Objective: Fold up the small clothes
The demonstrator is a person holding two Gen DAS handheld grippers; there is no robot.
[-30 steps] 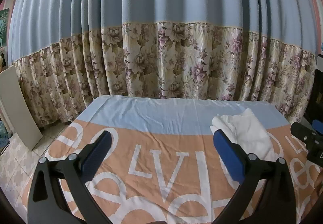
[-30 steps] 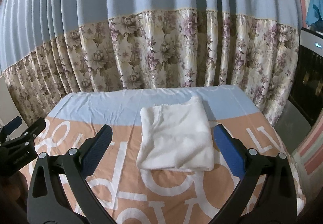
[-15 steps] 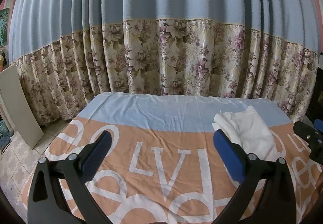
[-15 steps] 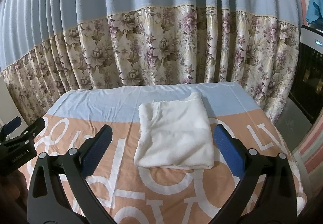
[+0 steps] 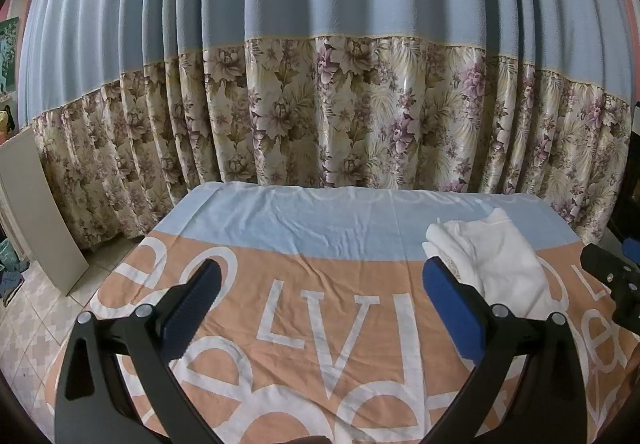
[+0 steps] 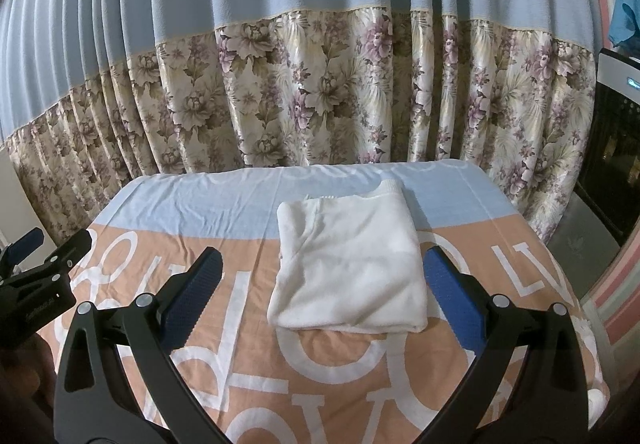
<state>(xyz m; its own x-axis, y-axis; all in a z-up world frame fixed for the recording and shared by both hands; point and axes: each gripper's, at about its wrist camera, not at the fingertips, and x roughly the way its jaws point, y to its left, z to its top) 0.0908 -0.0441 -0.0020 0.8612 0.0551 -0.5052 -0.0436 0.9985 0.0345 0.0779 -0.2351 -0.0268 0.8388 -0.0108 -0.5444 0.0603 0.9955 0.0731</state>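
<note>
Both the left tool (image 5: 320,296) and right tool (image 6: 320,284) gape apart, empty; the folded white fleece garment (image 6: 350,264) lies between the right tool's fingers.

Large white letters "LV" on the orange tablecloth (image 5: 360,344), other letters partly cut off, perhaps "O"
</note>
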